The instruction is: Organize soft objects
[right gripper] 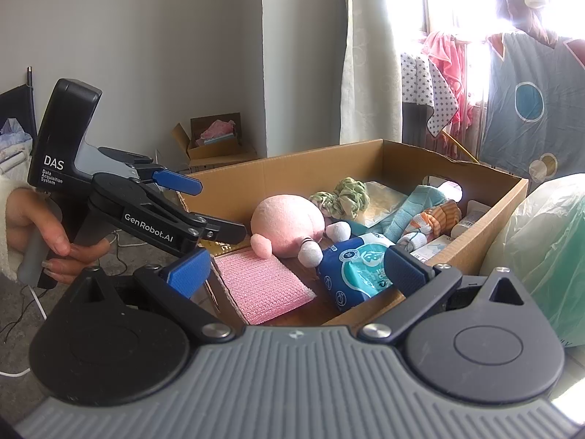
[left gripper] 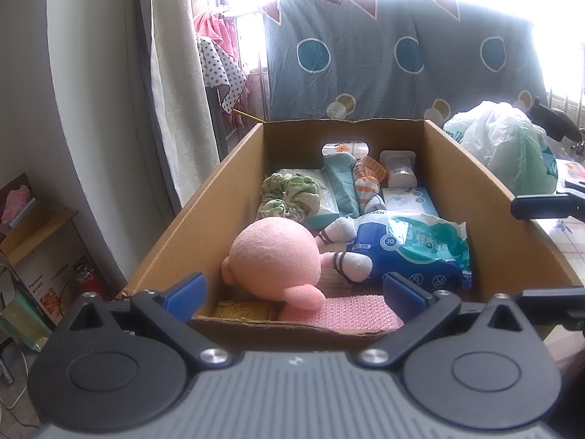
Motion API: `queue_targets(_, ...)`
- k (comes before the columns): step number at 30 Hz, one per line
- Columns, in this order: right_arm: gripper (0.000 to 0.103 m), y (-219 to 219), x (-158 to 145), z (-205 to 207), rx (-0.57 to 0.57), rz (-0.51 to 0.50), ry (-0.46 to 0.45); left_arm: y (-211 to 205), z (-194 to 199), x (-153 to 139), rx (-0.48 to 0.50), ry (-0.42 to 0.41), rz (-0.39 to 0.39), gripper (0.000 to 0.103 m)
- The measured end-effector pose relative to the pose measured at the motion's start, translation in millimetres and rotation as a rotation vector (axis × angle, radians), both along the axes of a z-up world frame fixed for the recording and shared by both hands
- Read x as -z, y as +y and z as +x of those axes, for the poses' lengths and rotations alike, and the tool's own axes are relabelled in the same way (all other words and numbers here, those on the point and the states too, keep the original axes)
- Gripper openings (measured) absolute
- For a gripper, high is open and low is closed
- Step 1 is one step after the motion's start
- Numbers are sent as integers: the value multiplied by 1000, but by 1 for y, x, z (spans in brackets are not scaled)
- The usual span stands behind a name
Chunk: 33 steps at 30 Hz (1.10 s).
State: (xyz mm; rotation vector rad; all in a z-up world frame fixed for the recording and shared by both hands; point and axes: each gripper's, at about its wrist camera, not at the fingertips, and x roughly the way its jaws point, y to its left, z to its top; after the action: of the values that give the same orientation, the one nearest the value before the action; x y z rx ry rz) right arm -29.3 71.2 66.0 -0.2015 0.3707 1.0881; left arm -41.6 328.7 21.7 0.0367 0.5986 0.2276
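Observation:
An open cardboard box (left gripper: 219, 190) (right gripper: 292, 172) holds a round pink plush toy (left gripper: 278, 252) (right gripper: 289, 219) with white striped feet. Around the toy lie a green scrunchie (left gripper: 289, 194) (right gripper: 343, 194), a blue wipes pack (left gripper: 413, 252) (right gripper: 358, 267), a pink textured cloth (left gripper: 351, 312) (right gripper: 259, 285), a teal towel (left gripper: 342, 183) and an orange striped sock (left gripper: 369, 183) (right gripper: 431, 219). My left gripper (left gripper: 295, 292) (right gripper: 208, 206) is open and empty at the box's near end. My right gripper (right gripper: 298, 270) is open and empty over the box's near corner.
A bulging pale plastic bag (left gripper: 512, 150) (right gripper: 541, 241) sits right beside the box. A patterned quilt (left gripper: 384, 66) hangs behind it. A small cardboard box (right gripper: 215, 139) stands on the floor by the wall, and cables (right gripper: 22, 311) trail there. A hand (right gripper: 36, 226) holds the left gripper.

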Motion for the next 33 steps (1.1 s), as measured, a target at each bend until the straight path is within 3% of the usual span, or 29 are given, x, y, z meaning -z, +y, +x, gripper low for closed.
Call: queue_targets(33, 102, -2, 0, 6, -8, 16, 23, 1, 0, -2, 4, -6, -2, 103)
